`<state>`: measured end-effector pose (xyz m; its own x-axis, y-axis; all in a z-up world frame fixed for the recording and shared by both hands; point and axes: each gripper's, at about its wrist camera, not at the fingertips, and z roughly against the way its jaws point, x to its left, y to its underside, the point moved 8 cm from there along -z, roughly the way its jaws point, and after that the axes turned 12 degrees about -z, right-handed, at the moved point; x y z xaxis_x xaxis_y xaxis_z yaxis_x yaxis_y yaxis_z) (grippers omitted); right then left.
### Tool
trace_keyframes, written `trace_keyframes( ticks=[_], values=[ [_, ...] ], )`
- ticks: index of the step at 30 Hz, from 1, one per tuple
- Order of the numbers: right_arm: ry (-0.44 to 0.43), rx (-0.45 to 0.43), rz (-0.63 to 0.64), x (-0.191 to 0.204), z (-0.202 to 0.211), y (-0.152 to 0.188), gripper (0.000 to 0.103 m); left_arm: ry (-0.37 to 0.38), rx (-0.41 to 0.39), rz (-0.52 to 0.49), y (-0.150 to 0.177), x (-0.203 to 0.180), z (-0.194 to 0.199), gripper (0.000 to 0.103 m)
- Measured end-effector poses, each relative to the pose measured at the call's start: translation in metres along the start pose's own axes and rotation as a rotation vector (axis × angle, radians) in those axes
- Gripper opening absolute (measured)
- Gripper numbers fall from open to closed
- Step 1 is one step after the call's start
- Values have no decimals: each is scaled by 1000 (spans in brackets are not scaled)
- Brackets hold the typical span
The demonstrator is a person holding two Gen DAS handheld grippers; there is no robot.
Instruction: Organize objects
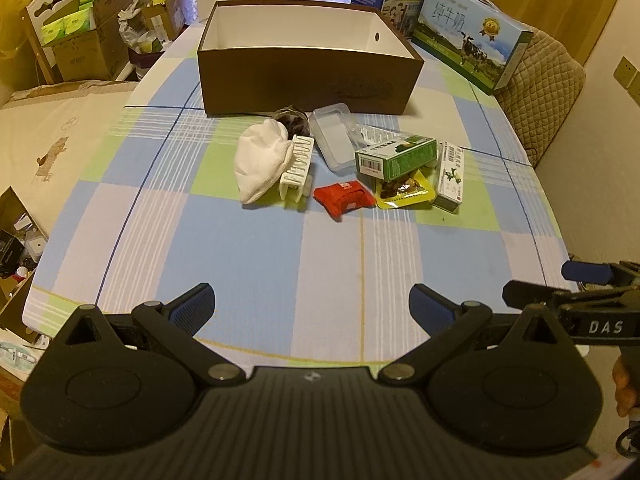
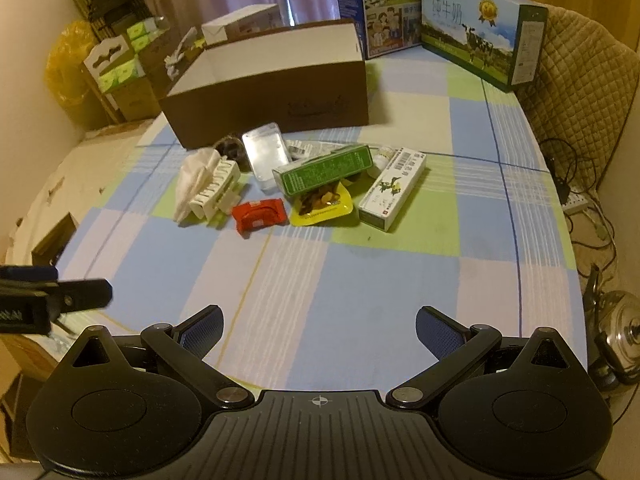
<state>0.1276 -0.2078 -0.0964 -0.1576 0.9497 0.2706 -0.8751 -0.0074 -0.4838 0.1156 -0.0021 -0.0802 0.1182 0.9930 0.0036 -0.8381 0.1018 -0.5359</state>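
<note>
On the checked cloth (image 1: 248,240), before the open brown box (image 1: 308,76), lie a white cloth bundle (image 1: 260,160), red packet (image 1: 344,197), green carton (image 1: 394,157), perhaps a dark hair tie (image 1: 294,117); left gripper (image 1: 312,304) and right gripper (image 2: 319,326) hover nearby, jaws spread, empty.

Open brown box (image 1: 308,80), small items (image 1: 344,196) clustered just before it

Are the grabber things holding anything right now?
No. The left hand-held gripper and the right hand-held gripper are both open and hold nothing, above the checked tablecloth.
</note>
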Motion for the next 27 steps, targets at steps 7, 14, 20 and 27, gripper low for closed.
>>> trace_keyframes(
  ticks=[7, 14, 20, 27],
  values=[
    [3, 21, -49, -18, -14, -12, 101, -9, 12, 14, -10, 2, -11, 102],
    [15, -20, -92, -35, -23, -36, 100, -22, 27, 31, -19, 6, -23, 102],
    [10, -35, -99, -47, -47, -56, 86, -61, 42, 58, -26, 18, -35, 102],
    [-9, -34, -89, -56, -81, -75, 79, -113, 50, 109, -31, 40, -49, 102]
  ],
)
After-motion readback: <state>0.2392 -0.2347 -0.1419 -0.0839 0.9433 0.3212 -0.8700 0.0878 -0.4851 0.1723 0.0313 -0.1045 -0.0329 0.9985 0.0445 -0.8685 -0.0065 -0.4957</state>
